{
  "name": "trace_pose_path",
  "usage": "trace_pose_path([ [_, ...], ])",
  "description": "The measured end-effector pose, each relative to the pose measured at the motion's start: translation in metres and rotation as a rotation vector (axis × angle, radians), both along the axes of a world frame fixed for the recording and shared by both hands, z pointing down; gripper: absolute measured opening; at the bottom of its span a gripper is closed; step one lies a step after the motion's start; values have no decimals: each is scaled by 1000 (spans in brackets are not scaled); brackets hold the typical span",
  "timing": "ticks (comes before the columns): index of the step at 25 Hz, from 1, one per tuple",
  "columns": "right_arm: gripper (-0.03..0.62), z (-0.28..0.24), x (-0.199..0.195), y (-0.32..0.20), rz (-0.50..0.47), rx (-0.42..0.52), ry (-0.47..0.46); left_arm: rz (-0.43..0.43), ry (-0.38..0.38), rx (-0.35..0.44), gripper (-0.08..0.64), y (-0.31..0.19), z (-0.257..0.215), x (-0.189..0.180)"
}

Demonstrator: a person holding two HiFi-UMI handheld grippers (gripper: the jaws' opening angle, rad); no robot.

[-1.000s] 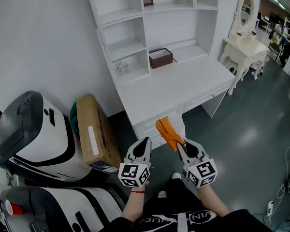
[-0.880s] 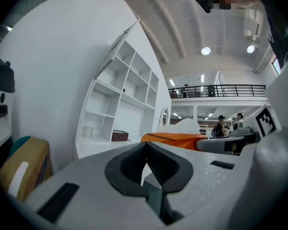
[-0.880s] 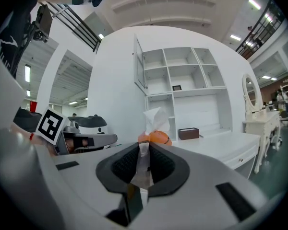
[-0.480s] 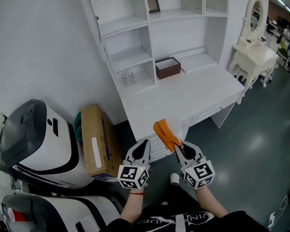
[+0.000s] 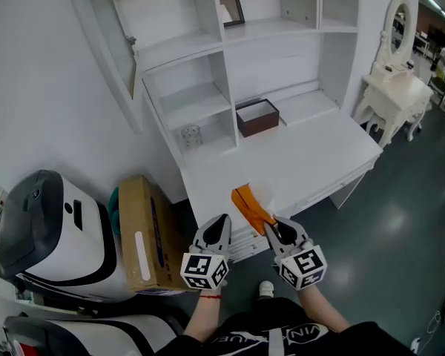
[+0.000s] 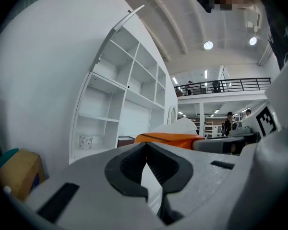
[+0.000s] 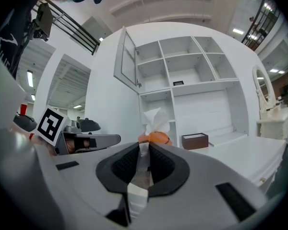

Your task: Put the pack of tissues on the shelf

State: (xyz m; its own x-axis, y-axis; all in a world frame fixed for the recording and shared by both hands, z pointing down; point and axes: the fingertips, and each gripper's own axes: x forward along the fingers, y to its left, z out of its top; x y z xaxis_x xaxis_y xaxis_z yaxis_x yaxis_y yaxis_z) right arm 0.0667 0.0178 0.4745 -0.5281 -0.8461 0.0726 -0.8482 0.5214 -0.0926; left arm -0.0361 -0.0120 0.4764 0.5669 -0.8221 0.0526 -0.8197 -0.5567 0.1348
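Observation:
My right gripper (image 5: 273, 230) is shut on one thin edge of the orange pack of tissues (image 5: 246, 201), held out over the front edge of the white desk (image 5: 311, 162). In the right gripper view the pack (image 7: 155, 138) stands just past the jaws (image 7: 144, 150), with a white tissue sticking up from it. The white shelf unit (image 5: 196, 99) rises behind the desk, its compartments mostly bare. My left gripper (image 5: 220, 222) hangs beside the right one with its tips together and nothing between them (image 6: 146, 150). The pack (image 6: 168, 138) shows to its right.
On the desk against the shelf stand a brown open box (image 5: 257, 117) and a small glass jar (image 5: 191, 135). A picture frame (image 5: 232, 9) sits on an upper shelf. A cardboard box (image 5: 144, 232) and a white-and-black machine (image 5: 44, 228) stand left; a white vanity table (image 5: 397, 87) stands right.
The view has swung up and closer to the shelf unit, showing more of its upper compartments and open door. Both grippers keep their pose, the right one still gripping the pack.

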Motion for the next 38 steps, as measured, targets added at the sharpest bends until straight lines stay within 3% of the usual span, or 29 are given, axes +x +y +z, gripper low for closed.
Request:
trace_pose_path([
  [11, 37, 3, 9, -75, -46, -15, -8, -35, -15, -17, 6, -69, 2, 11],
  [24, 37, 8, 9, -126, -126, -41, -31, -96, -40, -61, 6, -111, 13, 15],
  [38, 37, -2, -20, -172, -158, -33, -39, -120, -35, -72, 6, -158, 12, -11],
])
